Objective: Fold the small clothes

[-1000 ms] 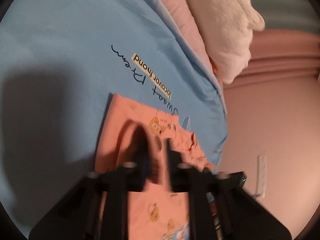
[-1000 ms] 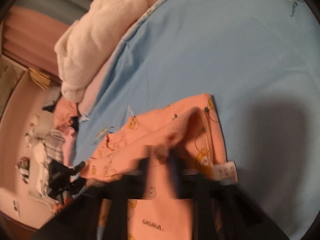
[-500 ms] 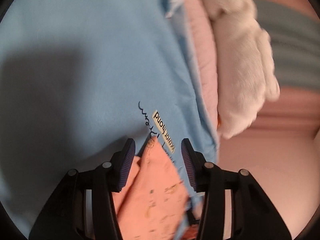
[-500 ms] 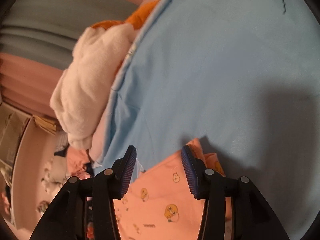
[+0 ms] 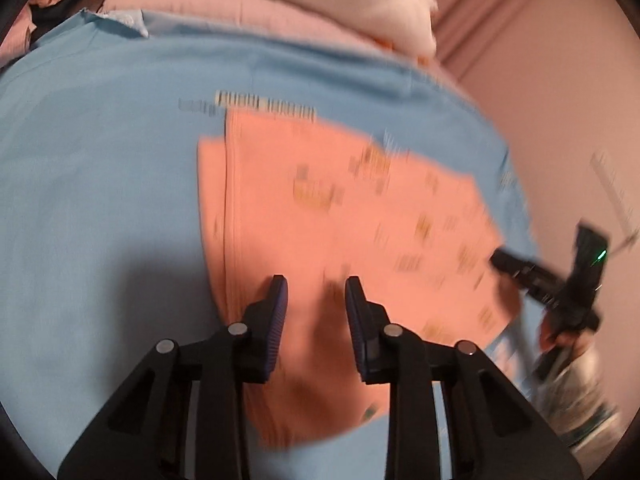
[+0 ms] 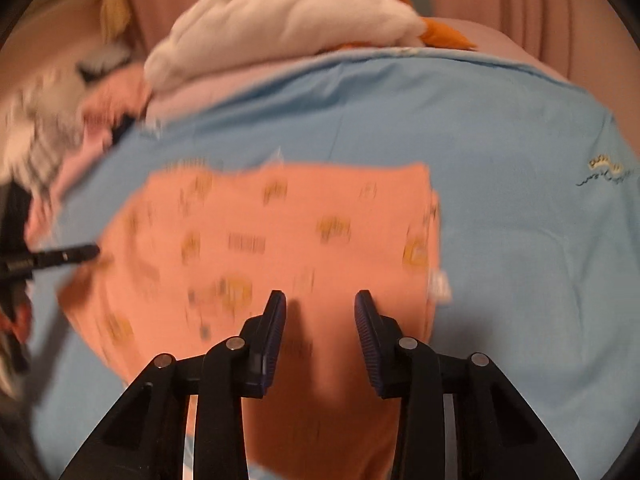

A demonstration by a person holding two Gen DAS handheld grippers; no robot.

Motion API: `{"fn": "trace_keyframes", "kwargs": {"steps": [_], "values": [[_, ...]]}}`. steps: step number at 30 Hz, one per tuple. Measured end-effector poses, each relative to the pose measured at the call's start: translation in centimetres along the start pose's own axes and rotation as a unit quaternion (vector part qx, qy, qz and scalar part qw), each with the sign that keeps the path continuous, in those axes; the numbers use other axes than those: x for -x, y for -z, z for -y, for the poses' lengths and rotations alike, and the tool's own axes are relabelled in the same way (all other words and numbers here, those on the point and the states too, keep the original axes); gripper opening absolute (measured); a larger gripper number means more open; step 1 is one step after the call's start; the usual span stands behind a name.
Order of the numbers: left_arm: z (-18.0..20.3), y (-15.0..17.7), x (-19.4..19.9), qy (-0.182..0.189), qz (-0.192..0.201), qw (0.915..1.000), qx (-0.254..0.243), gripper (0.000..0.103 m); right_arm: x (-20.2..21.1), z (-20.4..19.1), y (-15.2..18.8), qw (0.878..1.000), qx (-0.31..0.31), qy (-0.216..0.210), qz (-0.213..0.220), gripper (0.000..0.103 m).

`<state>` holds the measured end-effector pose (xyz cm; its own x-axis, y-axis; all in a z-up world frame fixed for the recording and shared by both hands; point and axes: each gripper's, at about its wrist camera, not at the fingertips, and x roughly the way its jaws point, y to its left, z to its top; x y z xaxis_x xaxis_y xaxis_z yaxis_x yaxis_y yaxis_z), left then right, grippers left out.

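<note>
A small orange garment (image 5: 340, 208) with yellow cartoon prints lies folded flat on a light blue sheet (image 5: 100, 200). My left gripper (image 5: 316, 284) hovers over the garment's near left part. Its jaws are closing, with no cloth caught between them. In the right wrist view the same garment (image 6: 280, 232) shows a white label (image 6: 438, 284) at its right edge. My right gripper (image 6: 320, 296) hangs over its near part, jaws closing and nothing pinched. Each gripper's black fingers (image 5: 516, 266) (image 6: 68, 256) show at the edge of the other's view. Both views are motion-blurred.
A white fluffy bundle (image 6: 288, 20) and a pink blanket (image 5: 240, 8) lie along the sheet's far edge. A heap of mixed clothes (image 6: 40, 140) sits at the far left of the right wrist view. The blue sheet (image 6: 520, 240) spreads to the right of the garment.
A second ago both grippers were shut on lifted orange cloth. They opened and let it go, then drew back and rolled. The garment now lies flat in front of both.
</note>
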<state>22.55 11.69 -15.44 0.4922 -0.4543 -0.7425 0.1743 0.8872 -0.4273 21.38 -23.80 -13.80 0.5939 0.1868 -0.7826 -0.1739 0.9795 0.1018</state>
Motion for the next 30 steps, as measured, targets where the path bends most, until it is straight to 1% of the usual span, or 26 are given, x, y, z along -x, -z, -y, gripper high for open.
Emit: {"fn": "trace_keyframes", "kwargs": {"steps": [1, 2, 4, 6, 7, 8, 10, 11, 12, 13, 14, 15, 16, 17, 20, 22, 24, 25, 27, 28, 29, 30], "values": [[0.1, 1.1, -0.2, -0.011, -0.003, 0.9999, -0.011, 0.027, -0.3, -0.5, 1.1, 1.0, 0.019, 0.019, -0.012, 0.039], [0.2, 1.8, -0.1, -0.01, 0.004, 0.9998, -0.014, 0.027, -0.4, -0.8, 1.5, 0.999, 0.026, 0.026, -0.015, 0.039], [-0.5, 3.3, 0.8, 0.005, 0.0, 1.0, -0.001, 0.027, 0.1, -0.9, 2.5, 0.999, 0.037, 0.036, -0.006, 0.039], [-1.2, 4.4, 1.4, 0.014, -0.003, 0.9998, 0.015, 0.021, 0.9, -0.8, 3.1, 0.999, 0.034, 0.034, -0.009, 0.039], [-1.4, 4.9, 2.0, 0.021, -0.002, 0.9995, 0.022, 0.021, 1.2, -0.7, 3.3, 0.999, 0.033, 0.031, -0.016, 0.039], [-1.6, 5.1, 2.7, 0.028, -0.001, 0.9992, 0.029, 0.021, 1.4, -0.6, 3.6, 0.999, 0.032, 0.03, -0.024, 0.039], [-1.2, 4.4, 3.4, 0.023, 0.008, 0.9989, 0.039, 0.023, 2.0, -0.3, 3.9, 0.999, 0.027, 0.035, -0.027, 0.039], [-1.3, 4.2, 3.7, 0.024, 0.012, 0.9986, 0.046, 0.029, 2.7, -0.1, 3.7, 0.999, 0.018, 0.033, -0.024, 0.039], [-1.6, 4.1, 4.2, 0.025, 0.017, 0.998, 0.055, 0.041, 3.3, -0.2, 3.5, 1.0, 0.011, 0.025, -0.016, 0.039], [-1.8, 3.8, 4.7, 0.026, 0.027, 0.9971, 0.067, 0.046, 3.7, -0.4, 3.5, 1.0, 0.009, 0.016, -0.008, 0.039], [-2.2, 3.5, 4.9, 0.024, 0.036, 0.996, 0.078, 0.05, 4.1, -0.6, 3.1, 1.0, 0.004, 0.001, 0.003, 0.041], [-2.6, 3.3, 5.0, 0.023, 0.042, 0.9952, 0.086, 0.05, 4.2, -1.0, 2.7, 1.0, 0.0, -0.016, 0.011, 0.042], [-2.9, 2.8, 4.8, 0.026, 0.047, 0.994, 0.095, 0.05, 4.1, -1.3, 2.4, 1.0, -0.003, -0.025, 0.013, 0.044], [-3.1, 2.2, 4.3, 0.033, 0.052, 0.9924, 0.107, 0.05, 3.5, -2.0, 1.6, 0.999, -0.007, -0.04, 0.014, 0.044], [-4.2, 0.6, 2.6, 0.059, 0.05, 0.9869, 0.142, 0.05, 1.4, -3.9, -0.2, 0.998, -0.008, -0.063, 0.008, 0.044], [-4.6, -0.6, 1.2, 0.064, 0.044, 0.9855, 0.151, 0.05, -0.4, -5.5, -1.6, 0.997, -0.012, -0.082, 0.004, 0.044], [-5.0, -1.7, 0.2, 0.075, 0.036, 0.9842, 0.156, 0.05, -1.9, -6.5, -2.8, 0.996, -0.014, -0.089, 0.0, 0.044], [-5.0, -2.3, -0.4, 0.08, 0.033, 0.9834, 0.16, 0.05, -3.3, -7.3, -4.1, 0.996, -0.016, -0.089, -0.004, 0.044], [-5.0, -3.3, -1.4, 0.092, 0.031, 0.9818, 0.163, 0.048, -4.8, -8.0, -5.5, 0.996, -0.02, -0.087, -0.008, 0.044], [-4.9, -4.0, -2.0, 0.094, 0.03, 0.9818, 0.163, 0.048, -5.6, -8.4, -6.4, 0.996, -0.025, -0.087, -0.008, 0.039], [-4.9, -4.4, -2.2, 0.093, 0.028, 0.982, 0.162, 0.044, -6.8, -8.7, -7.6, 0.996, -0.033, -0.087, -0.012, 0.027], [-4.9, -4.8, -2.6, 0.088, 0.027, 0.9824, 0.162, 0.032, -7.3, -8.8, -8.0, 0.995, -0.039, -0.087, -0.014, 0.023]]}}
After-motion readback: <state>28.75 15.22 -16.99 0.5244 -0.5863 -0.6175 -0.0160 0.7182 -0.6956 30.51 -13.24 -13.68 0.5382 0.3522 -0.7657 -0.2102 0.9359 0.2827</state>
